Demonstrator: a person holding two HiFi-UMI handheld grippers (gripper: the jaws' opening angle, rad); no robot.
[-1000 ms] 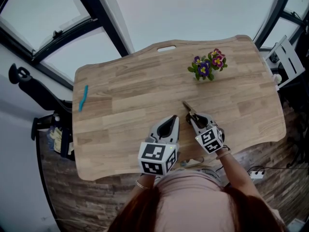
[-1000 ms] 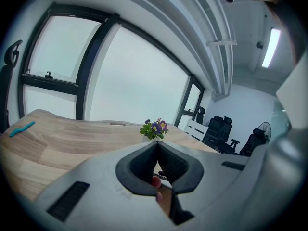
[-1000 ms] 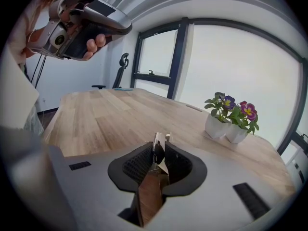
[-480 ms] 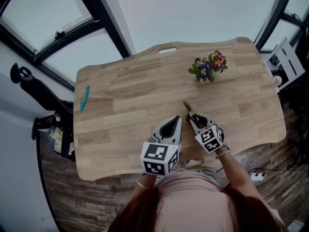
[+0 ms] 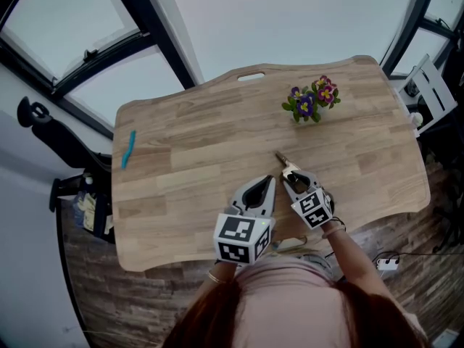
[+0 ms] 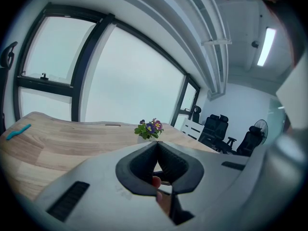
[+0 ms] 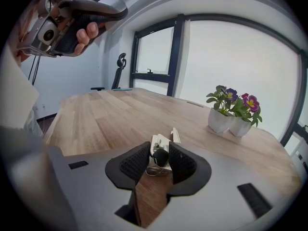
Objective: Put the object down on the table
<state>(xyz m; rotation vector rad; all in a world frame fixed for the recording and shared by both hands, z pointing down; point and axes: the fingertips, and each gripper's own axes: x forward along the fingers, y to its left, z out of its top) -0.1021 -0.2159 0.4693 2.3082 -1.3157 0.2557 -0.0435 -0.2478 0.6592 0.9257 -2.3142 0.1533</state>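
A small pale object with a dark knob and a wire ring (image 7: 161,150) lies on the wooden table (image 5: 188,143), seen as a thin tan piece (image 5: 284,162) in the head view. My right gripper (image 5: 292,175) is low at the near edge, its jaws either side of the object's near end. The jaws are opening, and a gap shows beside the left pad (image 7: 137,161). My left gripper (image 5: 269,181) hovers just to its left, shut and empty, its tips meeting in its own view (image 6: 157,144). In the right gripper view it appears high up (image 7: 72,13), held in a hand.
Two white pots of purple and pink flowers (image 5: 312,98) stand at the far right of the table, ahead of the right gripper (image 7: 231,112). A teal strip (image 5: 127,148) lies near the left edge. A slot (image 5: 250,75) is cut in the far edge. Office chairs (image 6: 216,129) stand beyond.
The right gripper's jaws have spread apart around the object, which now rests on the table. Both grippers have stayed almost in place.
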